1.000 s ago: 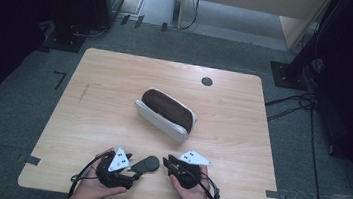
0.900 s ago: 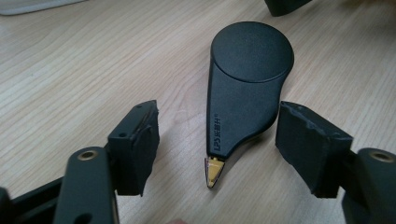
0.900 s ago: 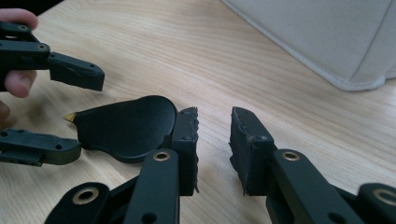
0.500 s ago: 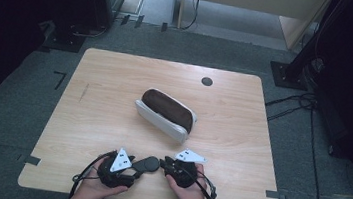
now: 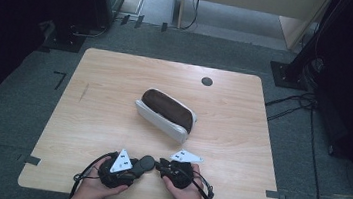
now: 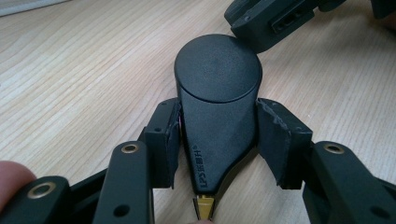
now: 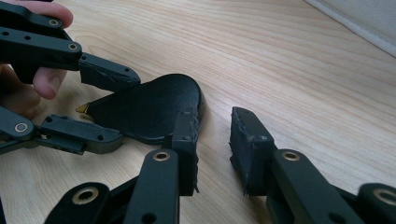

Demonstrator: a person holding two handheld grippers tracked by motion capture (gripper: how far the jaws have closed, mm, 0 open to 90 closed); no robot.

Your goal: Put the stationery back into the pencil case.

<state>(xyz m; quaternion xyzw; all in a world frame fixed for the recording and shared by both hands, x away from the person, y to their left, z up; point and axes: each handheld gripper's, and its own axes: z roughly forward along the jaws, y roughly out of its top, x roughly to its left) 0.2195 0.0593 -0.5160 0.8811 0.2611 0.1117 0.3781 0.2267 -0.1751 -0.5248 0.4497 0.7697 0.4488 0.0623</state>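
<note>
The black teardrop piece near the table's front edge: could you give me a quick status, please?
Left gripper shut on black teardrop piece. Right gripper open, empty, beside its rounded end. White case lies apart, mid-table. Nothing in the way.

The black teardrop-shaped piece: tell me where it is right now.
In the high view the black teardrop-shaped piece sits at the table's near edge, gripped by the left gripper, with the open right gripper just beyond its rounded end and the brown case farther back.

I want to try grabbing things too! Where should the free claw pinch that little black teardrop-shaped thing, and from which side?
Probably the wide round end of the black teardrop-shaped thing. The left claw already pinches its narrow sides near the gold tip, so the right claw, open and right beside the round end, could close across it from the side facing away from the left claw.
</note>
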